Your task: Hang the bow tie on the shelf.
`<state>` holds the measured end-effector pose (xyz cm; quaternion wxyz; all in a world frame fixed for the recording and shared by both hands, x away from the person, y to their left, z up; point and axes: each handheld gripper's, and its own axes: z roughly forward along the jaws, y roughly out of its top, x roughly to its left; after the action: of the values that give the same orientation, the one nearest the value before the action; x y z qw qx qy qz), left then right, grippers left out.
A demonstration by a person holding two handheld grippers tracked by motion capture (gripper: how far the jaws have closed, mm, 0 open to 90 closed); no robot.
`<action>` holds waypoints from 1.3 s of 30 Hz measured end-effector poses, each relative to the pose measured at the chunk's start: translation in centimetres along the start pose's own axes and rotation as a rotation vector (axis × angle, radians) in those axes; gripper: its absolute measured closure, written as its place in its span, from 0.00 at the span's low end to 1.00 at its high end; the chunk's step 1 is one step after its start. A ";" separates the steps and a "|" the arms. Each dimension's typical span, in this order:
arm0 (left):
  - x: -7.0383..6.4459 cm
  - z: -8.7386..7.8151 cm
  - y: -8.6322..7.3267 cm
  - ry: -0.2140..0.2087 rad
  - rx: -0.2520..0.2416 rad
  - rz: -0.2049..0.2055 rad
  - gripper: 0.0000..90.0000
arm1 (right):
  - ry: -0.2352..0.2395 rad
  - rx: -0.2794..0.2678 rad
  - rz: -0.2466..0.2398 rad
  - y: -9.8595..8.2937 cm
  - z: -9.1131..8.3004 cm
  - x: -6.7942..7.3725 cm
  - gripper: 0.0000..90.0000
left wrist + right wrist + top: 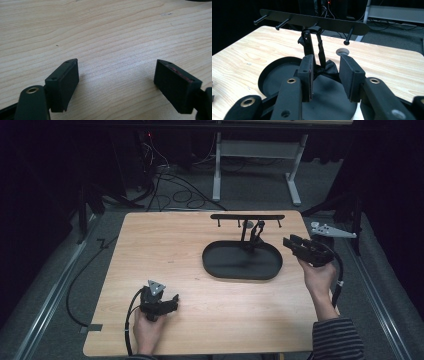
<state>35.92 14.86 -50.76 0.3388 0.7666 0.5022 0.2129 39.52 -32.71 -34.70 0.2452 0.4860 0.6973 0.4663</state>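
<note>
1. Dark room all round, cables on the grey floor behind; a pale wood table [165,250] with plain grain sits in the middle, and a person stands at its near edge with a gripper in each hand.

2. On the table's far right stands a black stand [247,217]: an oval tray [220,267] with a raised rim, a thin post, and a flat crossbar with short round-tipped pegs pointing out; all matt black, metal by the look of it.

3. From one peg near the post hangs a black strap [320,47]; it looks soft, cloth or ribbon, looped over the peg, its lower end gathered in a knot-like bunch [329,68] down at the tray.

4. Right gripper [325,76] is lifted off the table just right of the tray, aimed at the strap; jaws part-open, a narrow gap, nothing between them; the bunch sits just beyond the pads [348,75], which are flat, rubbery black blocks.

5. Left gripper [116,82] rests low over bare wood at the near left, well apart from the stand; jaws wide, holding nothing.

6. My read: this is the approach to the strap, grasp not yet made; next the right gripper would need to ease forward so the pads straddle the strap, close on it, then lift it up and off the peg tip; limp stuff, so it may snag on the post.
</note>
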 end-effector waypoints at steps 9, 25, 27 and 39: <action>0.0 0.0 0.0 0.000 0.000 0.000 0.23 | 0.019 -0.009 0.003 -0.9 -1.2 0.2 0.73; 0.0 0.0 0.0 0.000 0.000 0.000 0.23 | 0.023 -0.021 0.029 -2.9 -3.2 -0.2 0.72; 0.0 0.0 0.0 0.000 0.000 0.000 0.23 | 0.026 -0.024 0.029 -3.0 -3.3 -0.2 0.72; 0.0 0.0 0.0 0.000 0.000 0.000 0.23 | 0.049 -0.032 0.042 -4.6 -4.1 0.1 0.72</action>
<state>35.91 14.85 -50.75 0.3387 0.7666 0.5023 0.2129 34.19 -34.74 -36.94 0.2261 0.4851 0.6852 0.4941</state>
